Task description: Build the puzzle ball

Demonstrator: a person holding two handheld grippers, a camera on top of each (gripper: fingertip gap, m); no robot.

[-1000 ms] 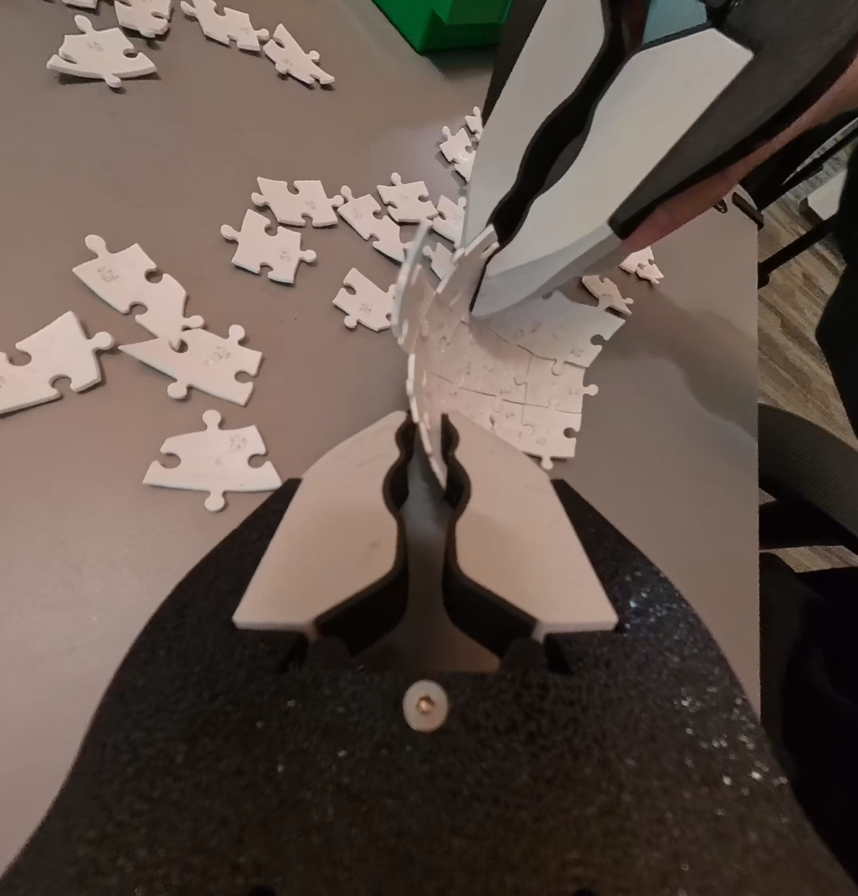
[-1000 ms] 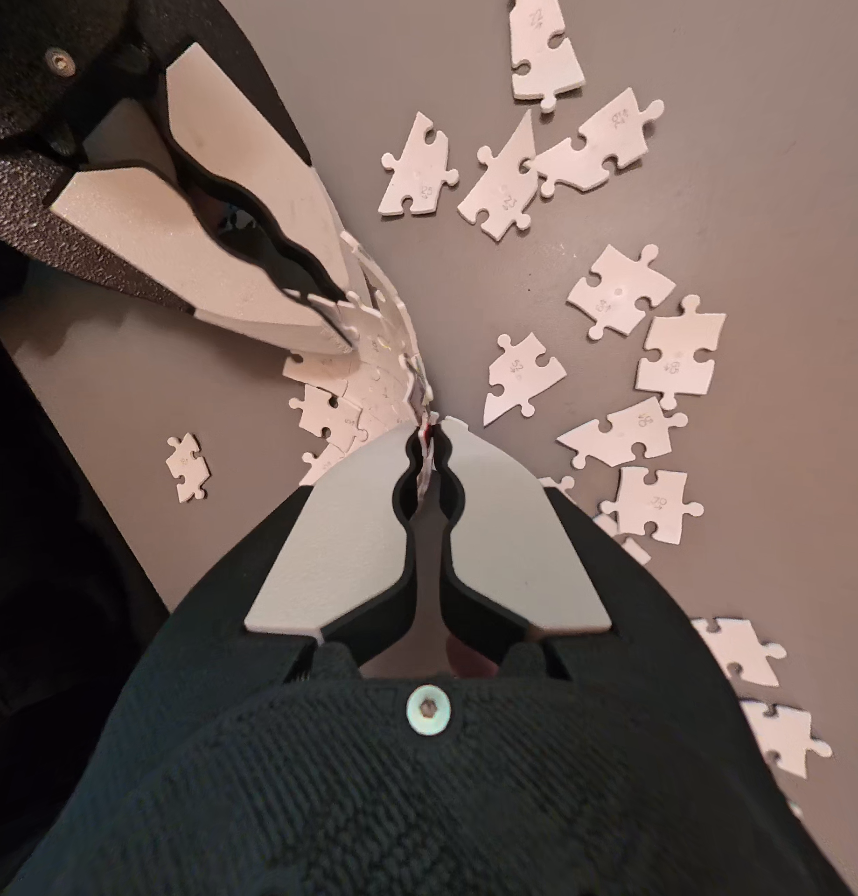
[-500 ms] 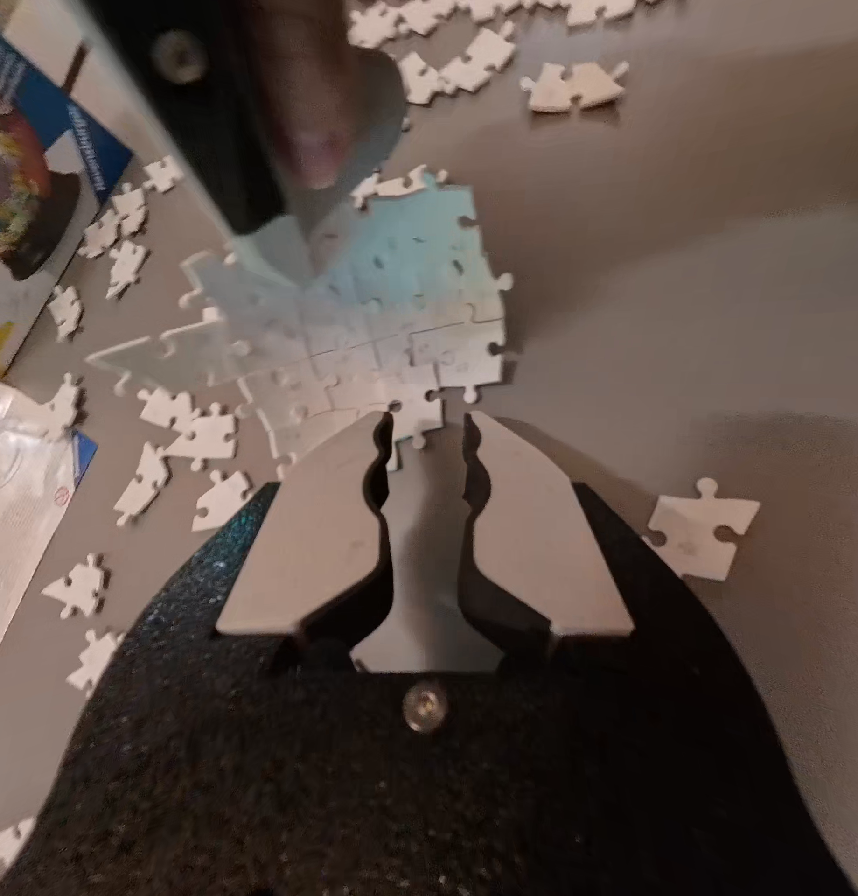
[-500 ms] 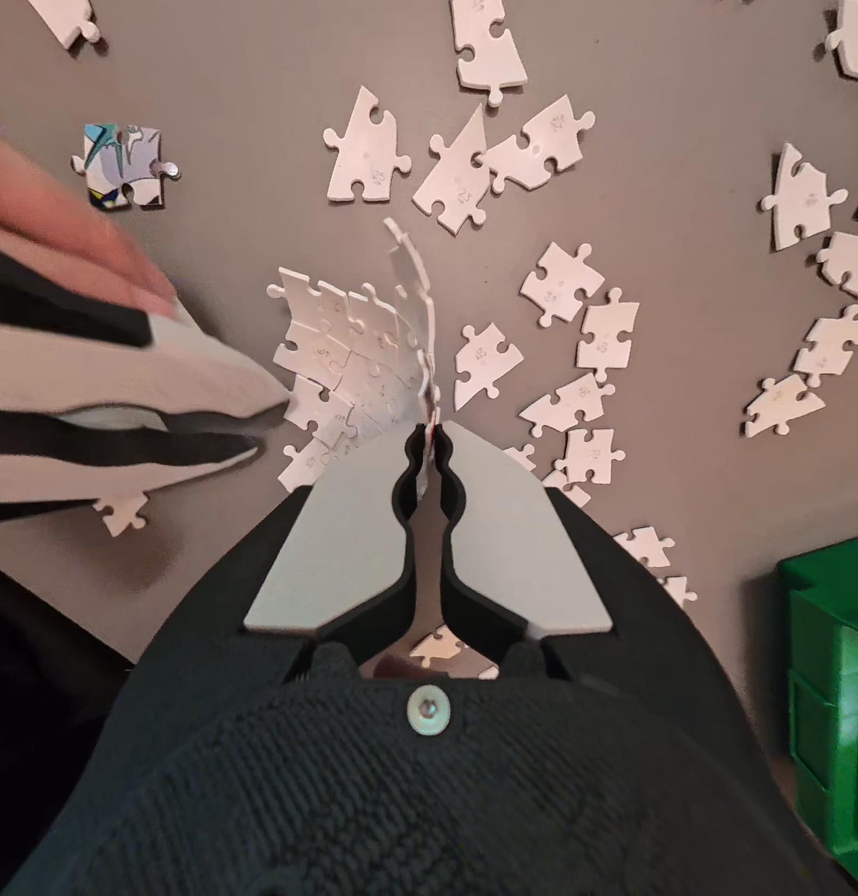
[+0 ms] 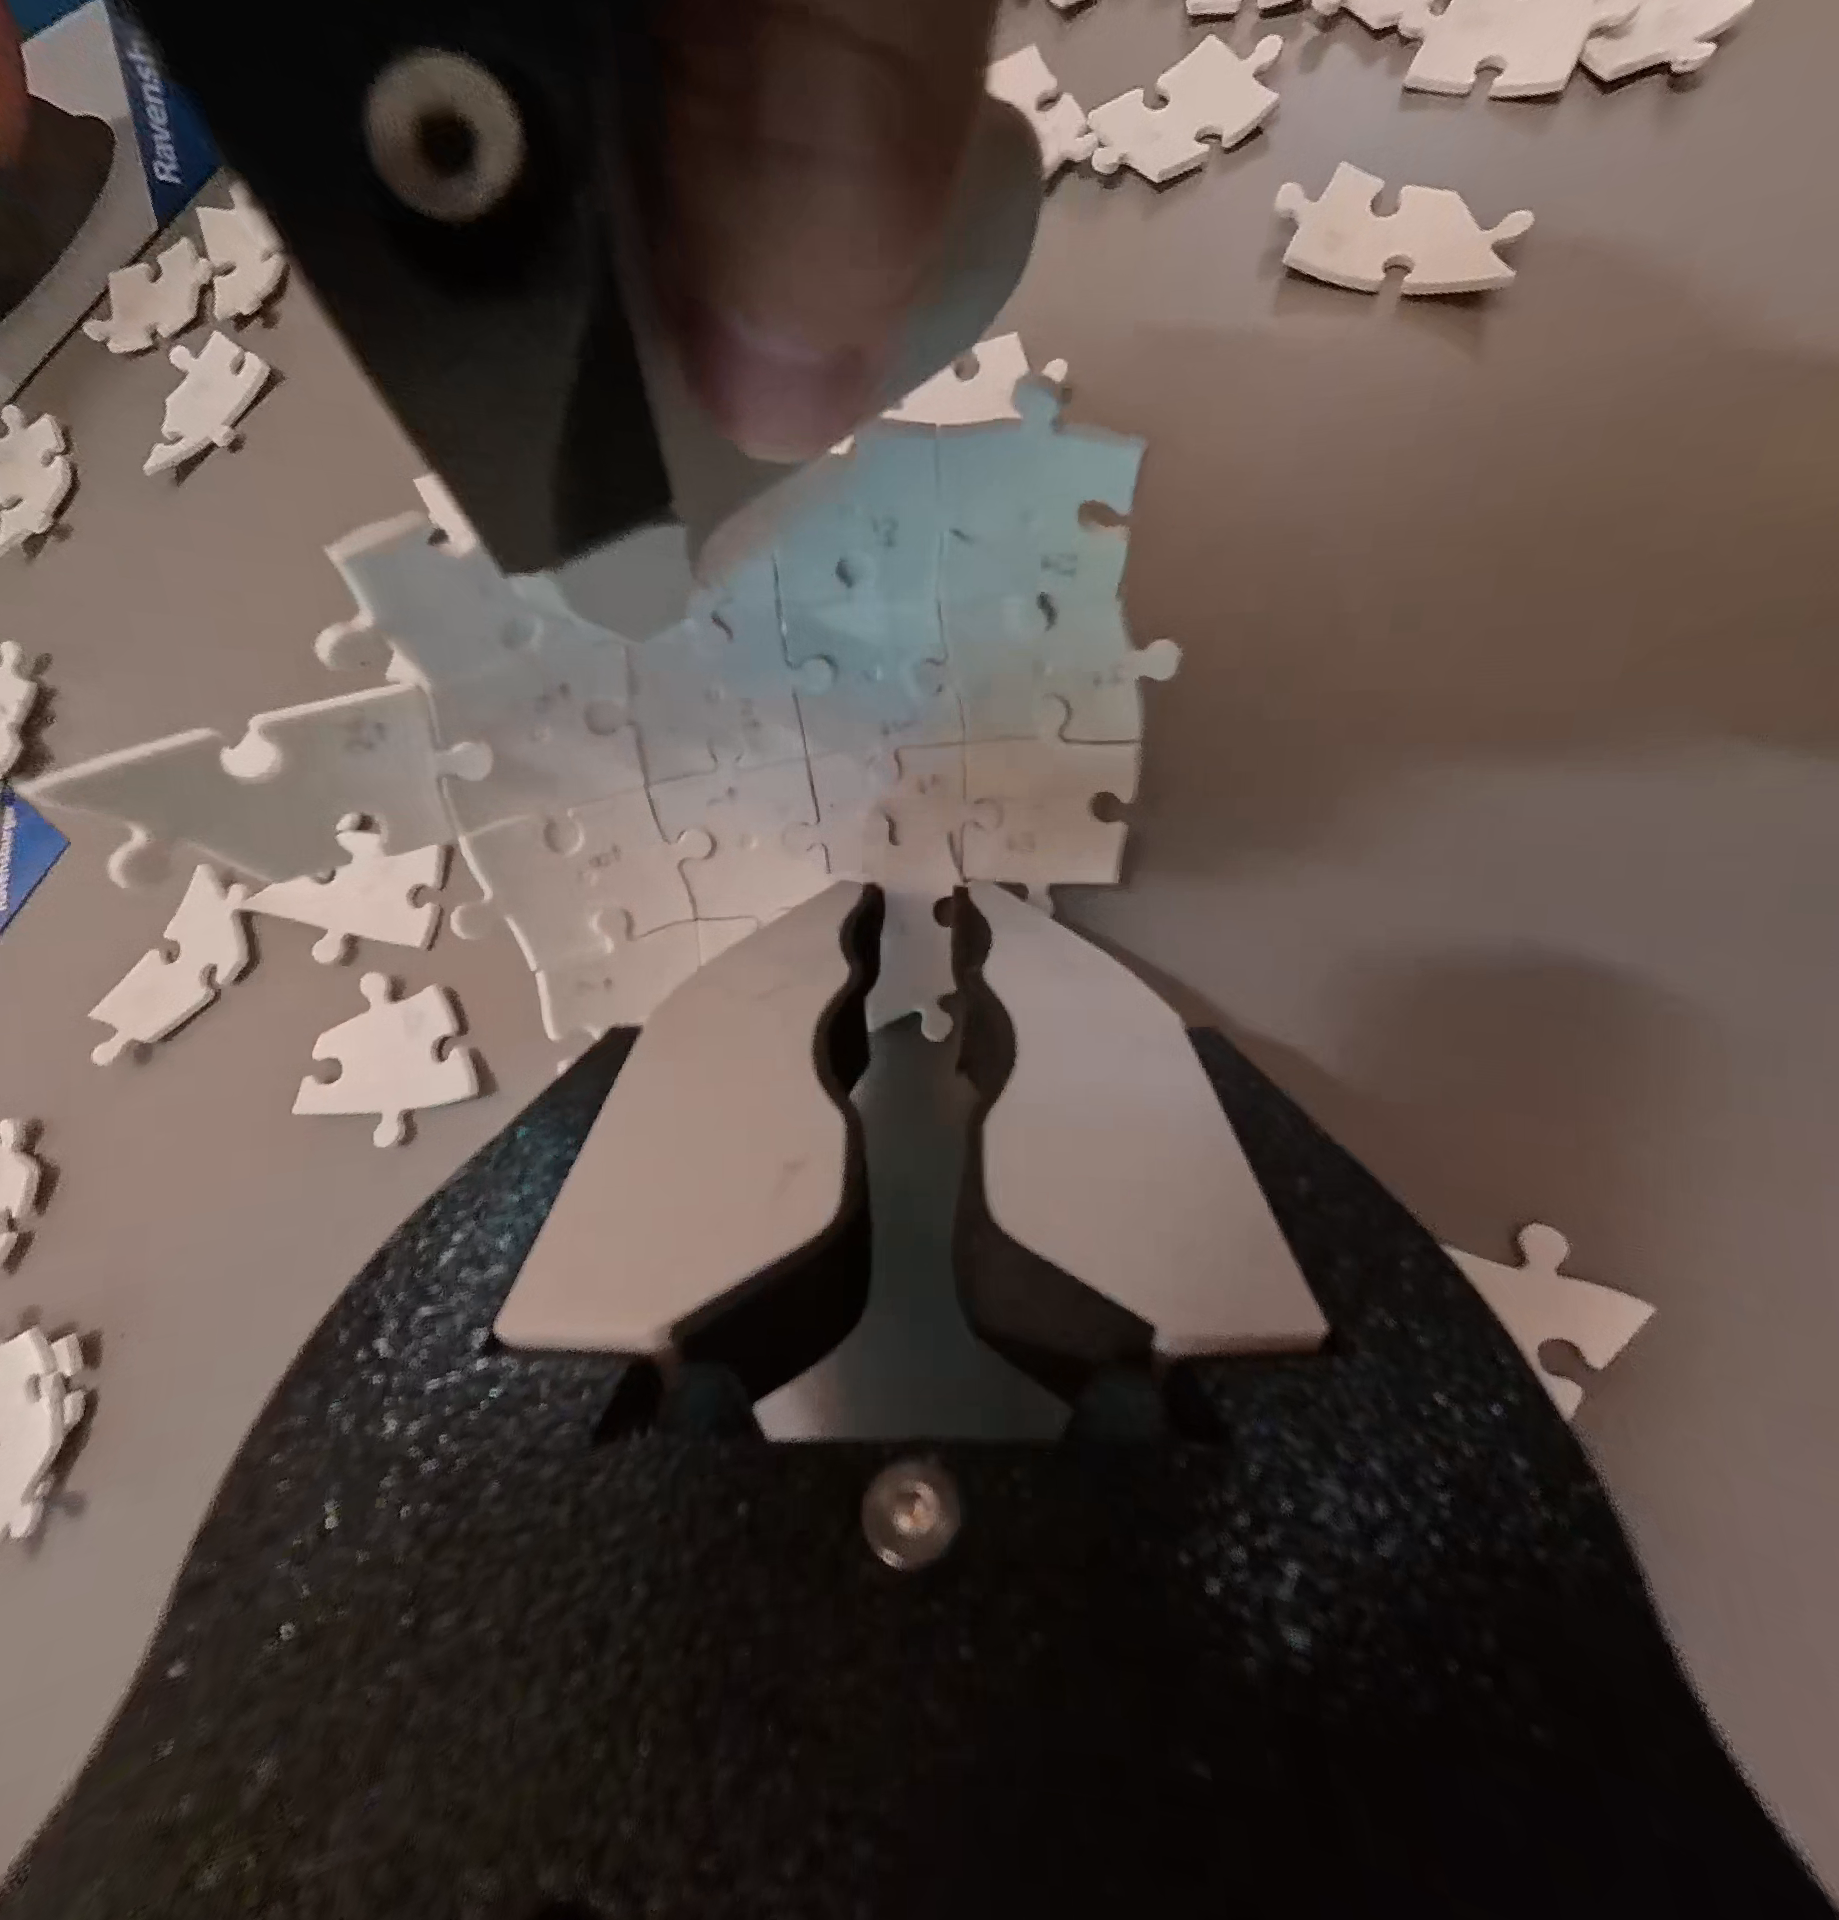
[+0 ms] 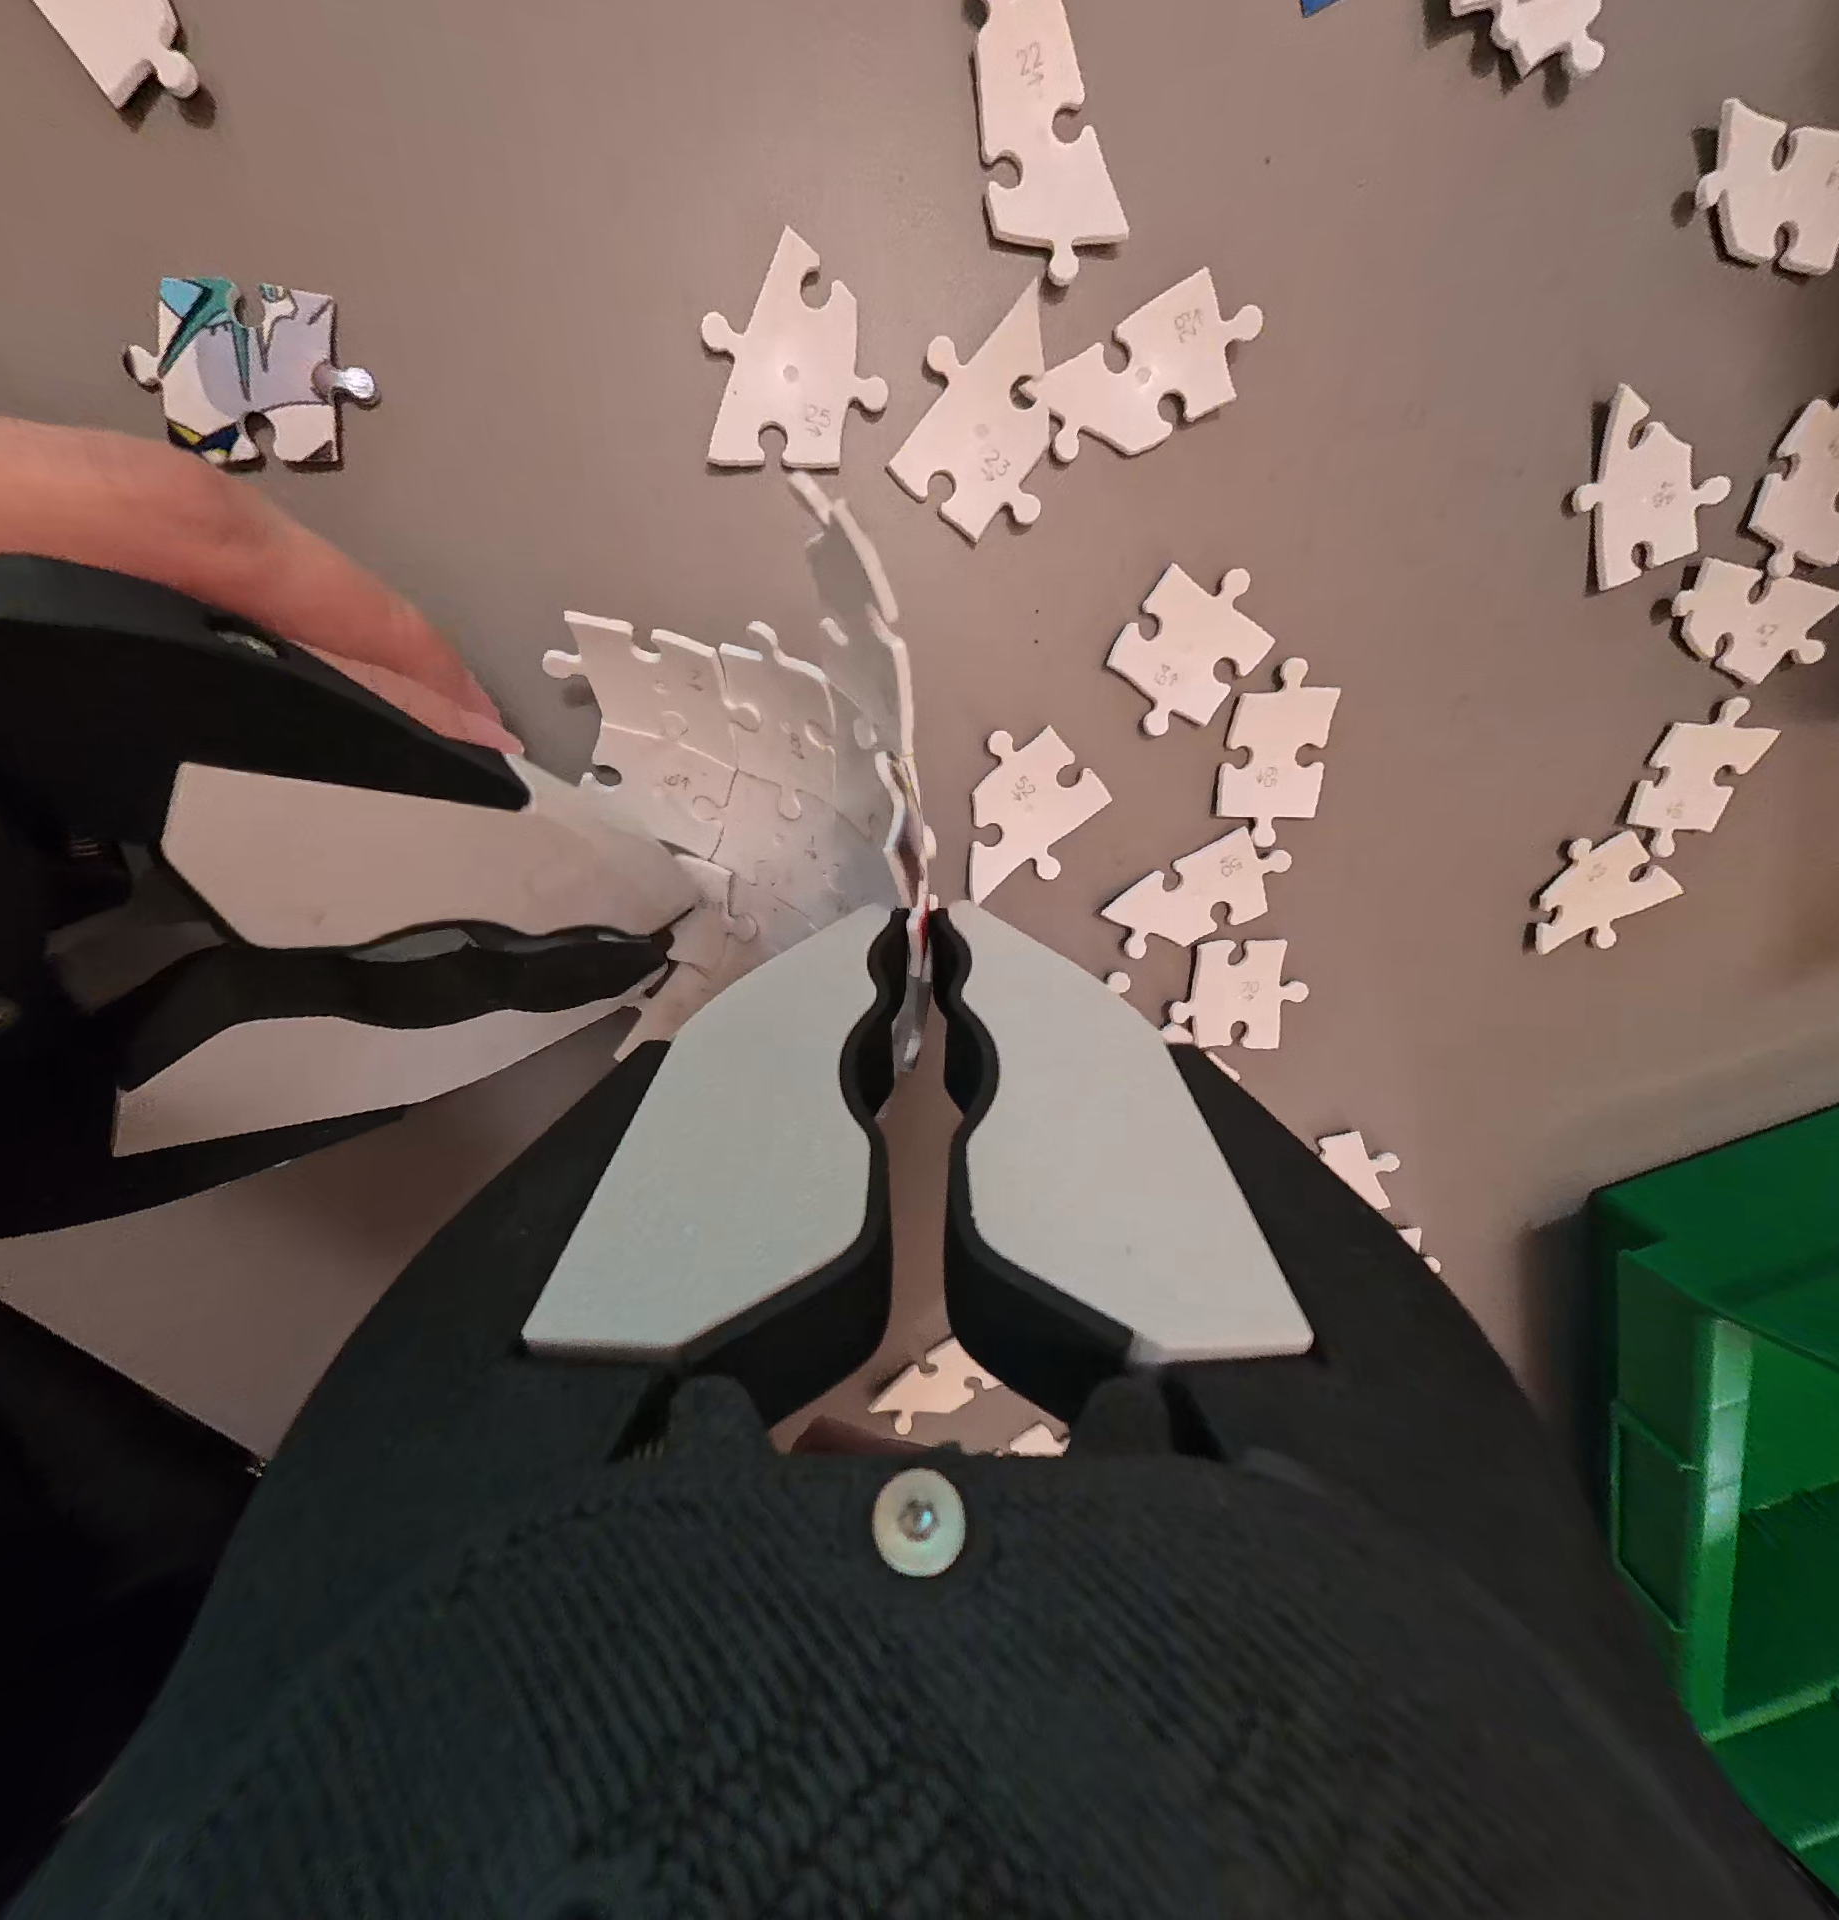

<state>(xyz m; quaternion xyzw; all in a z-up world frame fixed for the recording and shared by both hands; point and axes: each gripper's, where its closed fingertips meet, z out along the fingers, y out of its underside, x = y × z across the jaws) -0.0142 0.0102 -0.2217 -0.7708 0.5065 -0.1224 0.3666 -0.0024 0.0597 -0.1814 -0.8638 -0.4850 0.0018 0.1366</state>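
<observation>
Through my left wrist view, my left gripper (image 5: pixel 913 906) has its fingers (image 5: pixel 723 1132) narrowly parted, a tab of the assembled puzzle section (image 5: pixel 853 717) lying in the gap between the tips; whether they actually pinch it I cannot tell. The curved white section spreads just beyond the tips, above the grey tabletop (image 5: pixel 1517 727). My right gripper (image 5: pixel 624 540) comes down from the far side with a fingertip of my hand (image 5: pixel 790 343) on it, covering the section's far left edge. Loose white pieces (image 5: pixel 385 1049) litter the tabletop to the left, one loose piece (image 5: pixel 1538 1320) lies near right, and more sit at the far right. A puzzle box (image 5: pixel 156 135) shows at the far left corner.

Through my right wrist view, my right gripper (image 6: pixel 925 920) has its fingers (image 6: pixel 733 1132) closed thin on the edge of the puzzle section (image 6: pixel 769 758), which stands on edge and curves away to the left. My left gripper (image 6: pixel 676 935) reaches in from the left, tips at the section's near left edge, slightly parted. White pieces (image 6: pixel 1247 758) are scattered to the right and far side, a printed-side-up piece (image 6: pixel 245 374) lies far left, and a green bin (image 6: pixel 1756 1455) stands near right.
</observation>
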